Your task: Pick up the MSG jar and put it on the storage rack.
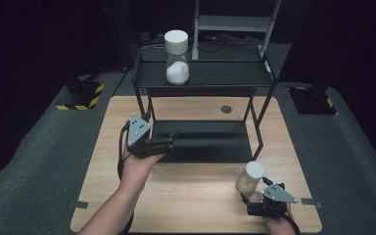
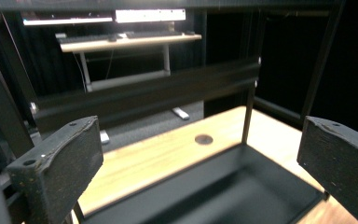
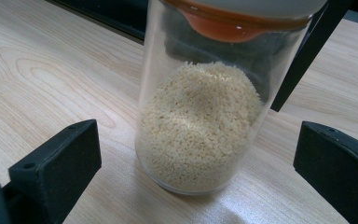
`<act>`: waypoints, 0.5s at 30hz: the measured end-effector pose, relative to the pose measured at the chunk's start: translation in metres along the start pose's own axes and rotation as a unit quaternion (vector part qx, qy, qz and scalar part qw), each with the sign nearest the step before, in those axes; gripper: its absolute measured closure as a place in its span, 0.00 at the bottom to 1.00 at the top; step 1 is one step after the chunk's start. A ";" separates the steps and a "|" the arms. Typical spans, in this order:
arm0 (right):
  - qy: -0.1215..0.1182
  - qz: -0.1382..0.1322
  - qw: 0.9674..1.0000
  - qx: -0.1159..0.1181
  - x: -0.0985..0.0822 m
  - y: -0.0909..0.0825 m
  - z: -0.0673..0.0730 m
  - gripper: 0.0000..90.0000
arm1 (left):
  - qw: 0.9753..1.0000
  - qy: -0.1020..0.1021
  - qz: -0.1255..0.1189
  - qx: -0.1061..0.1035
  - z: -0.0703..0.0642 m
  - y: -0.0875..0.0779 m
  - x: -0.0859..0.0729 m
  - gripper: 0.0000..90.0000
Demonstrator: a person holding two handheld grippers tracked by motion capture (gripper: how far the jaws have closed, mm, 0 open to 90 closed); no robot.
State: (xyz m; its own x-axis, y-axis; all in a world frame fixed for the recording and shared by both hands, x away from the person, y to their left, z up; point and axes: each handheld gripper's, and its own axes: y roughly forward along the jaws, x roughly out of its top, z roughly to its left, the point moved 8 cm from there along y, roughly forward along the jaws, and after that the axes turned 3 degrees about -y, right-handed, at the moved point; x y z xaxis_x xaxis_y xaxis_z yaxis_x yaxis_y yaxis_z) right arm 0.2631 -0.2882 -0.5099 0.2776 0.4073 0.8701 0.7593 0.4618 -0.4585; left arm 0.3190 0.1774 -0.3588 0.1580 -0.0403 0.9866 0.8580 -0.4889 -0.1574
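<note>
Jar of grain (image 3: pixel 200 126) upright on table (image 1: pixel 191 196), right tongs (image 1: pixel 262 198) spread, apart.

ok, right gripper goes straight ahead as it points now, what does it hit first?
Likely the jar of grains. It stands upright on the table just ahead of the right gripper, centred between its open jaws, not yet touched. The jaws would pass on either side of it.

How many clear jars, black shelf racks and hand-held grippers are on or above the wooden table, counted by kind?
Clear jars with pale lids: 2, one with white powder on the top shelf, one with beige grains on the table.
Black metal two-shelf rack: 1.
Black two-jaw grippers: 2, left gripper, right gripper, both open.
Total: 5.
</note>
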 end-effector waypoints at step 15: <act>-0.004 0.002 1.000 -0.001 0.000 0.000 0.001 0.00 | 0.998 -0.010 0.056 -0.020 -0.005 -0.001 -0.068 0.00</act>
State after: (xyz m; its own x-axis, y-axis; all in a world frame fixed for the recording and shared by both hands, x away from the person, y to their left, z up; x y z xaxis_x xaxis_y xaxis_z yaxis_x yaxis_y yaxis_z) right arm 0.2626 -0.2869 -0.5100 0.2758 0.4143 0.8674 0.7600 0.4585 -0.4606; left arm 0.3044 0.1761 -0.4254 0.2620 -0.0803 0.9617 0.8142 -0.5166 -0.2650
